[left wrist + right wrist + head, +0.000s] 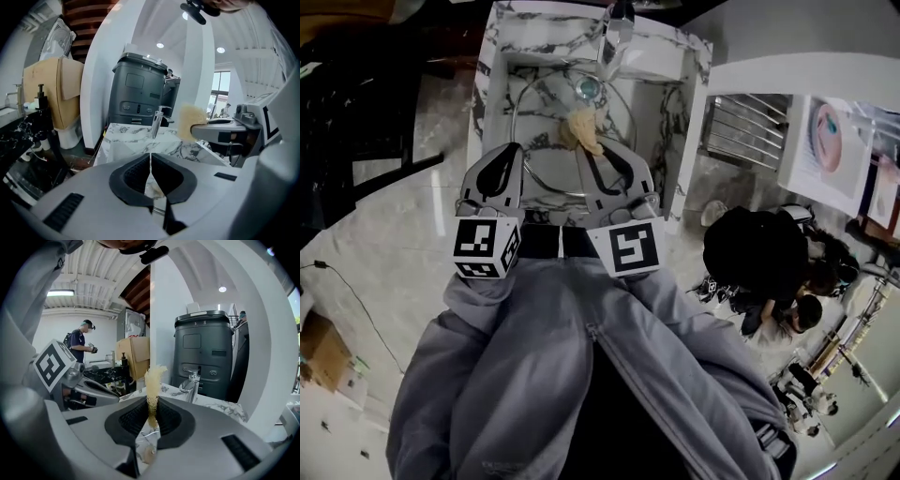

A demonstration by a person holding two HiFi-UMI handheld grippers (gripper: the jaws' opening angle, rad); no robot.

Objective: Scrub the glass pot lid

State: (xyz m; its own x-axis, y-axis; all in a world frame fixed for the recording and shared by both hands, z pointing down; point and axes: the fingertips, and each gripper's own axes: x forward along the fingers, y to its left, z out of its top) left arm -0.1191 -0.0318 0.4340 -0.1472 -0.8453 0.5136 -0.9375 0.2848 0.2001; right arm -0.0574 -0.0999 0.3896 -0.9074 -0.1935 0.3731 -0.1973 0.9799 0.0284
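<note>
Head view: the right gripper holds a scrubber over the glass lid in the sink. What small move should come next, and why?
Probably lower the right gripper until the scrubber presses on the glass lid: its jaws clamp the scrubber, which hangs above the lid, and contact is not clear.

Left claw (150,172) clamps glass lid (155,190) edge; yellow sponge (192,123) beyond, right.

No word, brand or number can be read anywhere. The marker cubes (487,247) carry only black-and-white square patterns. Any print on the wall poster (839,141) is too small to make out.
</note>
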